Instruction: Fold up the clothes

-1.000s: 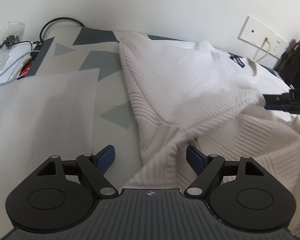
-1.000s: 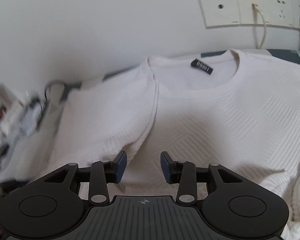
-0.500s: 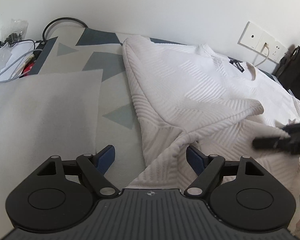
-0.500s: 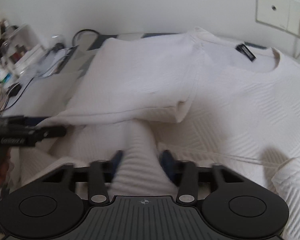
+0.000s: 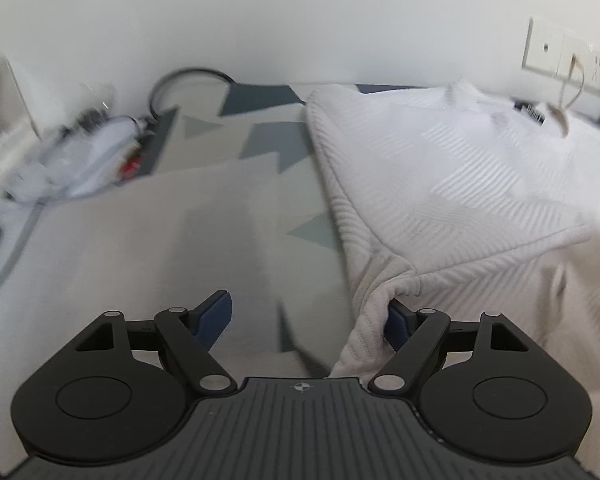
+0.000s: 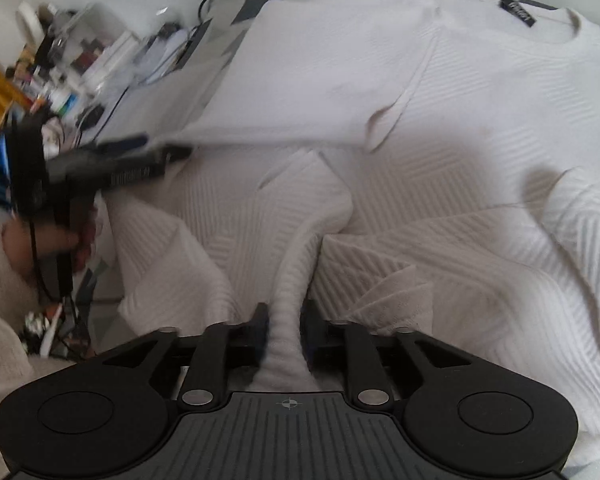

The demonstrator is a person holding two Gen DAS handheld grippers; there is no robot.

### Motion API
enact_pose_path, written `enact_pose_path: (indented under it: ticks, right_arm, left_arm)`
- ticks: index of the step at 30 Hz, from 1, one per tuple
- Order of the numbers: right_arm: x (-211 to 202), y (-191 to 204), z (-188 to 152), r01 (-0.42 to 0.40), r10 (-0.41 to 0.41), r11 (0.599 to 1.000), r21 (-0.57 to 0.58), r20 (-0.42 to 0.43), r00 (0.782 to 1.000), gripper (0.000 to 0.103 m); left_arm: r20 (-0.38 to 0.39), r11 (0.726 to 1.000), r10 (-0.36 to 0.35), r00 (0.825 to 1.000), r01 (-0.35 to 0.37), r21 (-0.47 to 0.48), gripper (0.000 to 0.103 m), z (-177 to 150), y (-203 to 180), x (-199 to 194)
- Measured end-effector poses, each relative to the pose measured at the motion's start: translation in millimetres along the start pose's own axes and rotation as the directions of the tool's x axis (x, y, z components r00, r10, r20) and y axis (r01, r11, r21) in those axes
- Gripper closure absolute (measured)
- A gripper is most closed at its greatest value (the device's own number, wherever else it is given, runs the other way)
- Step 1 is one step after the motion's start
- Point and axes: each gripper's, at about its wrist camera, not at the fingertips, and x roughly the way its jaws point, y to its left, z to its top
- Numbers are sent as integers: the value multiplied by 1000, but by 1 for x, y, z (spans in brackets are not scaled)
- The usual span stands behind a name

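Since 1.0 s ago the right gripper [image 6: 284, 330] has closed on a ridge of the white sweater [image 6: 440, 128].

Left wrist view: left gripper [image 5: 306, 314] spread wide; sweater's [image 5: 460, 184] left edge touches its right pad; patterned bed cover [image 5: 148, 232] bare leftward.

Right wrist view: fingers pinch sweater fabric; left gripper [image 6: 148, 152] hovers at the sweater's left edge.

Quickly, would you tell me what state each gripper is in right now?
Left gripper: open, with an edge of the white sweater lying against its right finger, not clamped.
Right gripper: shut on a bunched fold of the white sweater.
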Motion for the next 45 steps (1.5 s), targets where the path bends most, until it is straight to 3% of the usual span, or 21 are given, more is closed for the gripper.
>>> enact_pose_path:
  ticks: [4,8,12,17,18,19,20,23,27,31,35,40,43,45]
  right_arm:
    - [-19,-1,21,18,-18,1000,-6,82,996,54]
    - [-32,-12,47,32,-33,999,13,146,989,53]
    - [-16,-33,72,55,-70,995,82,199,978,53]
    - [29,-49,83,57,-104,975,212,214,971,60]
    - [36,-48,83,65,-114,973,222,216,970,70]
    - [42,-45,82,84,-131,973,213,218,967,87]
    - [45,-41,81,112,-154,975,190,221,963,95]
    - [52,-29,76,180,-202,977,113,228,952,96]
    - [51,-27,65,192,-203,979,69,223,954,97]
    - [48,-28,69,191,-207,977,92,228,951,97]
    - [48,-27,70,214,-228,973,85,240,944,97]
    - [48,-26,69,235,-250,968,89,251,935,97]
    - [50,-24,70,247,-260,965,83,253,932,97]
    - [51,-23,72,260,-272,962,80,257,927,97]
  left_arm:
    - [10,999,7,1000,-8,47,22,-6,-5,-4]
    - [4,996,-76,997,76,43,22,-5,-4,-14]
    - [56,993,-85,995,80,89,22,-7,-8,-28]
    - [61,994,-73,995,68,88,22,-4,-10,-26]
    - [65,994,-84,994,80,71,22,-3,-8,-28]
    - [70,994,-90,993,86,68,22,-3,-7,-29]
    - [74,994,-95,993,91,67,22,-3,-6,-30]
    - [48,994,-72,996,68,80,22,-3,-5,-24]
    - [-22,999,-49,999,49,11,22,-10,6,-11]
    - [-31,997,-77,997,77,2,22,-16,9,-15]
    - [-27,979,-204,979,204,-29,22,-14,14,-26]
    - [68,921,-355,932,362,-143,22,7,36,-47]
    - [112,907,-358,927,373,-193,23,41,51,-34]
    - [138,901,-347,927,371,-225,30,69,60,-15]
